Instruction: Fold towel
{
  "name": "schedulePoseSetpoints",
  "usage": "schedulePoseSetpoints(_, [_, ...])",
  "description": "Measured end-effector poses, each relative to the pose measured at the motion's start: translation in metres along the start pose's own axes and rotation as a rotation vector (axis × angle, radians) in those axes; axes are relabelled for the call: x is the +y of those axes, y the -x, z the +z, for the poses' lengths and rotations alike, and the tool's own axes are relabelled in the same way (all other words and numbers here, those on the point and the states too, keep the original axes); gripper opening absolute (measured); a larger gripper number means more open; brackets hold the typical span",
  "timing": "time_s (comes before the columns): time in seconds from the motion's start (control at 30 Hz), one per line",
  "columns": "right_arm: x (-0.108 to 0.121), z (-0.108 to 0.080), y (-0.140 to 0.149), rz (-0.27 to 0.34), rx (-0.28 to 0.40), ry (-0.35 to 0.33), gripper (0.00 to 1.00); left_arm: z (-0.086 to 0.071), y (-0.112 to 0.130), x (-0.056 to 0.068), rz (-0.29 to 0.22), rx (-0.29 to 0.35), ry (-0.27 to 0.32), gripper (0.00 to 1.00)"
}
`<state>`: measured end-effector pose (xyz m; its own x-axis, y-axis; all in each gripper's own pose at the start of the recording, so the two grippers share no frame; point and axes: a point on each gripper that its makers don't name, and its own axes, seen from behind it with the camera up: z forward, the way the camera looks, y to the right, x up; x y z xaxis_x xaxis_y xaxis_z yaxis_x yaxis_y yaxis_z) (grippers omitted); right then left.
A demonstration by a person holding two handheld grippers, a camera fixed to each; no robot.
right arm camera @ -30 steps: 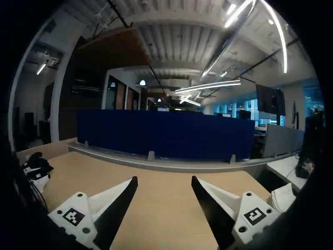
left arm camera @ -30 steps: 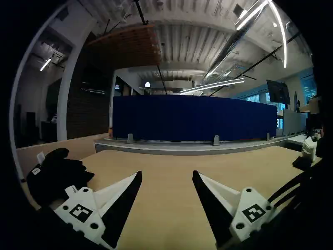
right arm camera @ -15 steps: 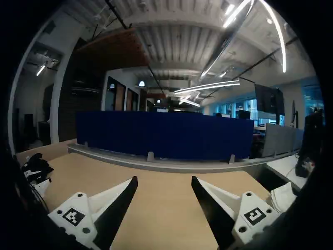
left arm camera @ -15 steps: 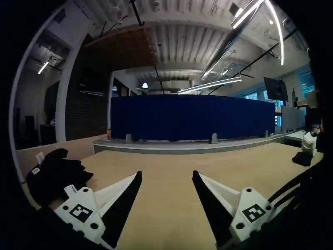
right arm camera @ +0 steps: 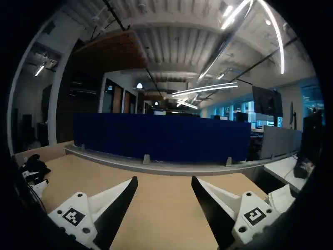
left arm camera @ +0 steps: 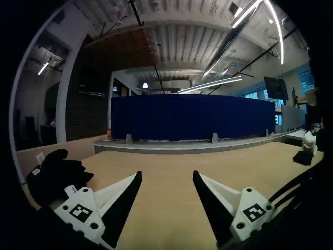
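Now | left gripper and right gripper both spread wide, empty, above desk | we judge no fold begun | likely towel: dark cloth at desk's left edge, unsure | next: reach it, pinch a corner | tags unreadable; finger markers carry no words

Light wooden tabletop, blue divider along far edge. Black cloth heap at left, possibly tagged towels. White folded stack far right.
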<state>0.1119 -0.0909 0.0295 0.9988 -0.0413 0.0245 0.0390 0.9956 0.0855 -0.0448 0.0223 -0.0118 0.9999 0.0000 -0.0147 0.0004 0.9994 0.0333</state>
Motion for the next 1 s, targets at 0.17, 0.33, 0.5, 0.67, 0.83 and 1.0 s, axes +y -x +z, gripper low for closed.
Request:
schedulePoseSetpoints(0.17, [0.015, 0.001, -0.004, 0.000, 0.017, 0.014, 1.00, 0.002, 0.000, -0.001, 0.003, 0.000, 0.000, 0.90])
schedulePoseSetpoints(0.33, [0.025, 0.005, 0.003, -0.006, 0.017, 0.015, 1.00, 0.003, 0.000, -0.002, 0.002, 0.000, 0.000, 0.90])
schedulePoseSetpoints(0.5, [0.032, 0.004, 0.018, -0.007, 0.015, 0.016, 1.00, 0.003, 0.000, -0.002, 0.002, 0.000, 0.000, 0.90])
schedulePoseSetpoints(0.67, [0.036, -0.001, 0.039, 0.019, 0.017, 0.015, 1.00, 0.004, 0.000, -0.002, 0.002, 0.000, 0.000, 0.90])
schedulePoseSetpoints(0.83, [0.048, -0.006, 0.062, 0.043, 0.024, 0.035, 1.00, 0.003, 0.000, -0.003, 0.002, 0.000, 0.000, 0.91])
schedulePoseSetpoints(1.0, [0.059, -0.010, 0.086, 0.047, 0.027, 0.050, 1.00, 0.002, 0.000, -0.002, 0.002, 0.000, 0.000, 0.91])
